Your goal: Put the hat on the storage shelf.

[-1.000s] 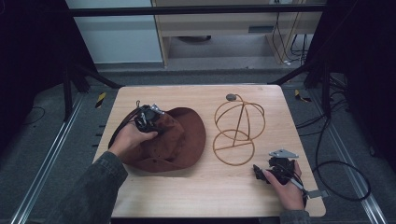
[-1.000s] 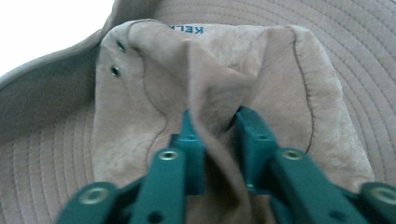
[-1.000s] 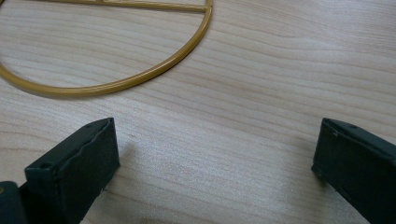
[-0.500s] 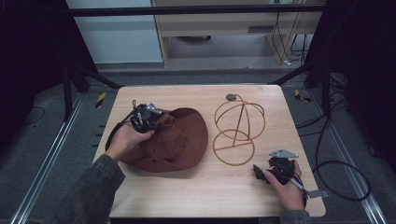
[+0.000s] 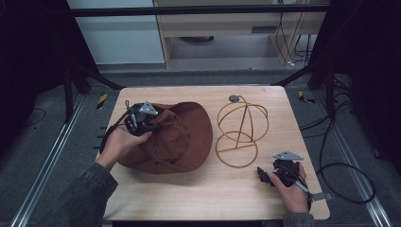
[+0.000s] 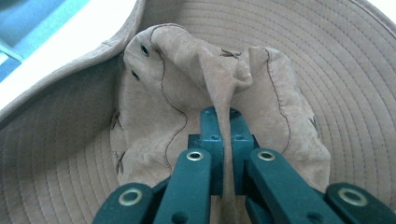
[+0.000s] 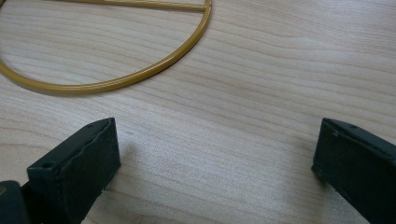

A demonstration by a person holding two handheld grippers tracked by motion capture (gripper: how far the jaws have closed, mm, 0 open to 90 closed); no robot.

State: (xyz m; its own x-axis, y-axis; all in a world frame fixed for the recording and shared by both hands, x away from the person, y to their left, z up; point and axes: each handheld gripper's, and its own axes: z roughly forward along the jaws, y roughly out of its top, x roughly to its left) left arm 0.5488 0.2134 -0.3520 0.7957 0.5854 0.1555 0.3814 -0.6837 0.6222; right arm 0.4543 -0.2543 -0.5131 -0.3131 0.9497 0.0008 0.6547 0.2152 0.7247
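Pinching only a thin fold of the brown hat's [image 5: 182, 137] crown, the left gripper [image 6: 223, 122] may lose it; the right gripper [image 7: 212, 154], at 5 o'clock on the table [image 5: 227, 194], rests wide open.

left gripper [image 5: 142, 118] on brown hat [image 5: 182, 137] (crown side) | wire stand [image 5: 240, 132] beside | right gripper [image 5: 265, 175] resting
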